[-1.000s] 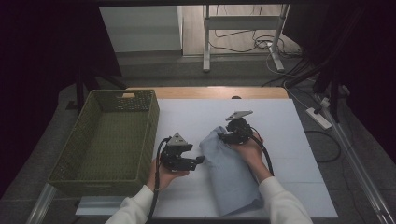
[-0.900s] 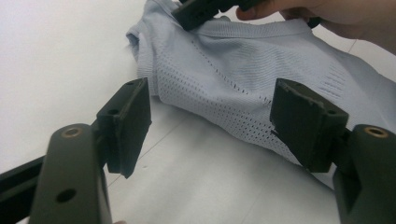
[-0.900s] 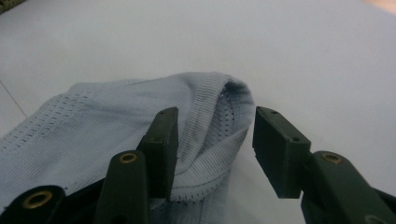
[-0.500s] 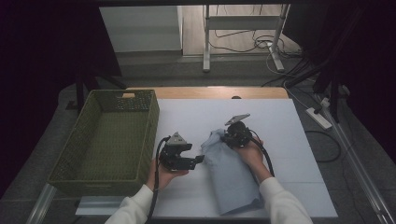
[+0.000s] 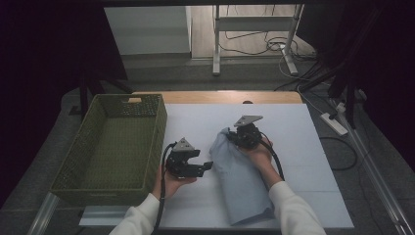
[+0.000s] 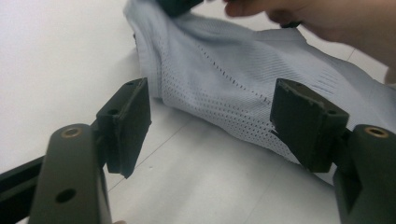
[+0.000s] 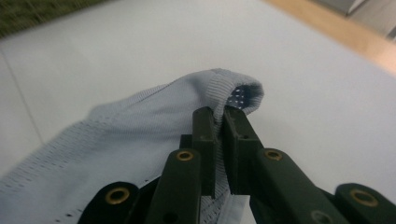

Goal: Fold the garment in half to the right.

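A pale blue-grey knitted garment (image 5: pixel 242 183) lies lengthwise on the white table (image 5: pixel 303 147), its far end bunched up. My right gripper (image 5: pixel 234 137) is shut on that far hem; its jaws have just been closing with the cloth between them. In the right gripper view the ribbed hem (image 7: pixel 219 88) folds over the pinched jaws of my right gripper (image 7: pixel 219 116). My left gripper (image 5: pixel 201 160) rests to the left of the garment, open and pointing at its side. In the left gripper view the perforated cloth (image 6: pixel 224 79) lies beyond the left gripper (image 6: pixel 210 107), untouched.
A green woven basket (image 5: pixel 157 142) stands at the table's left side. A wooden strip (image 5: pixel 220 96) runs along the far edge. Desk legs and cables (image 5: pixel 274 46) are on the floor behind, and a power strip (image 5: pixel 334 124) lies to the right.
The right gripper has shut on the garment's far hem, and that end now stands bunched up off the table. The left gripper has stayed where it was.
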Tool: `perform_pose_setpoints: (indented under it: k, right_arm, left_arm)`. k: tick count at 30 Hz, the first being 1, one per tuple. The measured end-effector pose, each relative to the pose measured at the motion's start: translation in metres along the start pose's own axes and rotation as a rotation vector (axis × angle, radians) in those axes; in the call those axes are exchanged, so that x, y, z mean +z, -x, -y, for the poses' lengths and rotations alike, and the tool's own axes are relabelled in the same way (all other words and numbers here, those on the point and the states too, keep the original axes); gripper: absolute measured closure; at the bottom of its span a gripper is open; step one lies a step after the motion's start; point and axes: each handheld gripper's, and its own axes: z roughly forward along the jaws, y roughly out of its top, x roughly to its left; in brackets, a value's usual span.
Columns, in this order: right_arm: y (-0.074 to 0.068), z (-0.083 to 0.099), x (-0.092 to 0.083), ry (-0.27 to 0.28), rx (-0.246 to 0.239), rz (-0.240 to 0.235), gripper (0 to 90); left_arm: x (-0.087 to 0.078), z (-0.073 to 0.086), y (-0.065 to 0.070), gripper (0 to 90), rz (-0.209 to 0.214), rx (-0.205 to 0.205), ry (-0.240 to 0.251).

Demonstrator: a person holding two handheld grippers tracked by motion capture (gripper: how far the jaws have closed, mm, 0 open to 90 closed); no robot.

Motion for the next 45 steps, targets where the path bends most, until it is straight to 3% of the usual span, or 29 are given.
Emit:
perform_pose_setpoints:
  k: [3, 7, 9, 15, 17, 21, 45]
  right_arm:
    - [0.005, 0.010, 0.010, -0.064, 0.033, -0.015, 82.2]
    - [0.009, 0.015, 0.013, -0.084, 0.074, -0.027, 78.2]
    - [0.008, 0.015, 0.012, -0.095, 0.084, -0.006, 71.3]
    - [0.009, 0.008, -0.006, -0.022, 0.120, 0.044, 52.5]
    - [0.009, 0.006, -0.014, 0.006, 0.140, 0.029, 51.6]
    - [0.008, 0.005, -0.025, 0.027, 0.134, 0.021, 50.1]
    - [-0.006, 0.008, -0.052, 0.047, 0.123, 0.009, 50.3]
  left_arm:
    - [0.000, 0.000, 0.000, 29.6, -0.001, 0.000, 0.003]
    - [0.000, 0.000, -0.001, 29.6, -0.001, -0.001, 0.003]
    - [0.000, 0.000, -0.001, 29.5, -0.002, -0.001, 0.000]
    - [0.002, 0.000, 0.000, 29.3, -0.002, 0.002, -0.006]
    - [0.002, 0.000, 0.000, 29.1, -0.001, 0.001, -0.006]
    - [0.002, 0.000, 0.000, 29.1, -0.003, 0.002, -0.006]
    - [0.000, 0.000, 0.000, 28.8, -0.003, -0.002, 0.004]
